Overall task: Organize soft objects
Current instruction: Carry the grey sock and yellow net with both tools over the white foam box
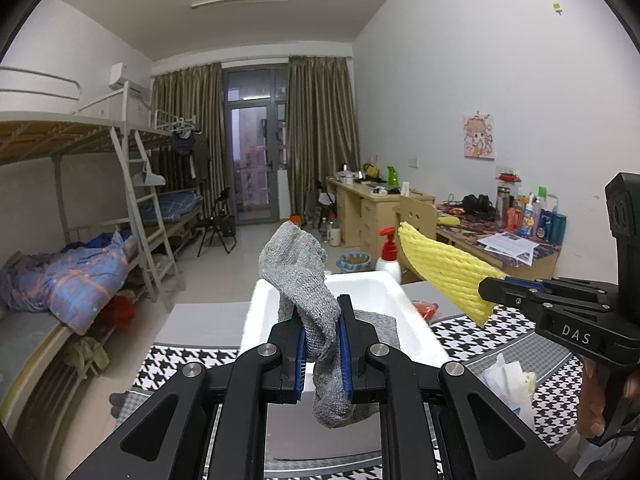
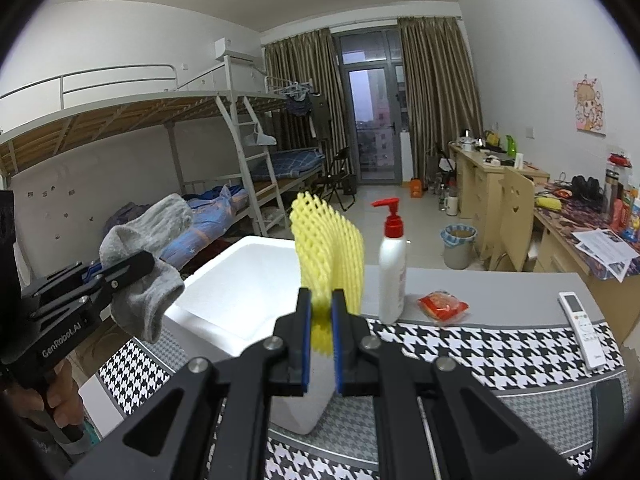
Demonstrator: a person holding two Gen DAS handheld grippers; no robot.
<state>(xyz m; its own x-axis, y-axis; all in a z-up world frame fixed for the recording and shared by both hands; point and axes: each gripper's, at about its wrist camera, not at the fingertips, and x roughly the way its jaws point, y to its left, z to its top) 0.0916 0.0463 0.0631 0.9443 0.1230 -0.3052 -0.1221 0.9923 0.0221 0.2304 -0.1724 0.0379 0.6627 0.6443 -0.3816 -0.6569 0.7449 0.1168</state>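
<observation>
Pinching the grey sock [image 1: 316, 308] mid-frame, my left gripper [image 1: 323, 344] holds it above the white foam box [image 1: 404, 300]; my right gripper [image 2: 321, 332] squeezes the yellow foam net [image 2: 330, 252], standing upright at frame centre.

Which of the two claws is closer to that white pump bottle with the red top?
Right. The right gripper, shut on the yellow foam net, sits just beside the pump bottle. The left gripper, clamping the grey sock, is over the white foam box, farther away.

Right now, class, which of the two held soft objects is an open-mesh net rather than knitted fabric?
The yellow foam net in the right gripper; the left gripper holds a knitted grey sock.
</observation>
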